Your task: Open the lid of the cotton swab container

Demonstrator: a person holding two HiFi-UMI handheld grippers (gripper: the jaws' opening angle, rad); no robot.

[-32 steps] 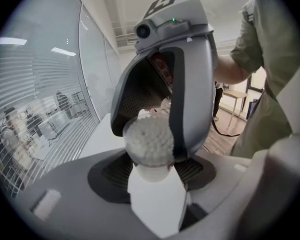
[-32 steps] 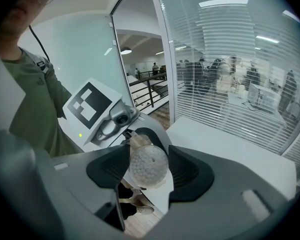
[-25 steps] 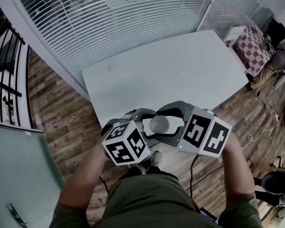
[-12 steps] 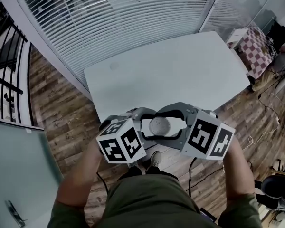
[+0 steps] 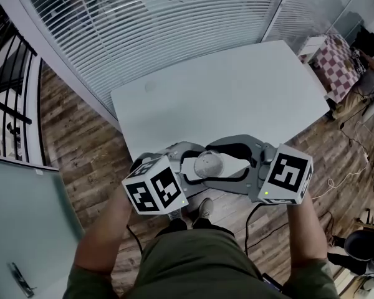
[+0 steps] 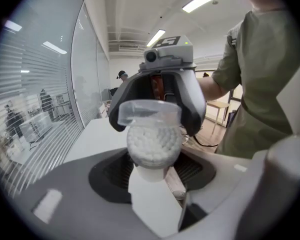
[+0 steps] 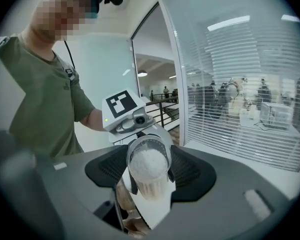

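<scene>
The cotton swab container (image 5: 207,164) is held in the air over the near edge of the white table (image 5: 237,92). In the left gripper view its packed white swab heads (image 6: 154,144) fill the centre, with a clear lid (image 6: 149,113) tilted above them. My left gripper (image 5: 188,162) is shut on the container from the left. My right gripper (image 5: 219,164) faces it from the right. Its jaws have just been opening and now stand wide, with the clear container (image 7: 149,166) still between them. Whether the pads touch the container is hard to make out.
A glass wall with blinds (image 5: 143,17) runs behind the table. Wooden floor (image 5: 81,161) lies left and right, with cables (image 5: 343,167) at the right. A checkered cloth (image 5: 336,64) sits at the far right. The person's legs and one shoe (image 5: 204,209) are directly below the grippers.
The right gripper has tipped upward and its marker cube has shifted right. More white shows to the right of the container's round top. The left gripper has barely moved.
</scene>
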